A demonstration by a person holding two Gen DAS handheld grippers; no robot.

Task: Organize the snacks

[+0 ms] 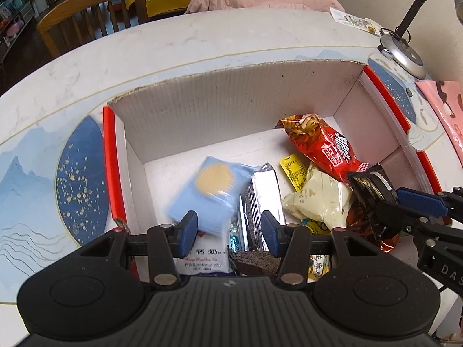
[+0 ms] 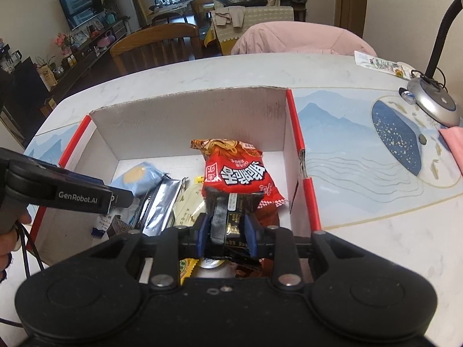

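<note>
An open cardboard box (image 1: 231, 101) with red edges stands on the table and holds several snacks. Among them are a red noodle bag (image 1: 321, 147), a silver packet (image 1: 260, 190), a cream pouch (image 1: 318, 196) and a white milk-snack packet (image 1: 204, 257). My left gripper (image 1: 228, 231) hangs open over the box's near left part. A light blue packet (image 1: 208, 193), blurred, lies just beyond its left finger, not between the pads. My right gripper (image 2: 225, 234) is shut on a black snack packet (image 2: 234, 214), held low over the red noodle bag (image 2: 240, 170) at the box's right side.
A lamp base (image 2: 434, 104) with its black neck stands at the table's far right, next to a loose snack packet (image 2: 379, 63) and a pink item (image 2: 454, 141). A wooden chair (image 2: 156, 43) and a pink jacket (image 2: 301, 37) are behind the table. A hand (image 2: 8, 245) holds the left gripper.
</note>
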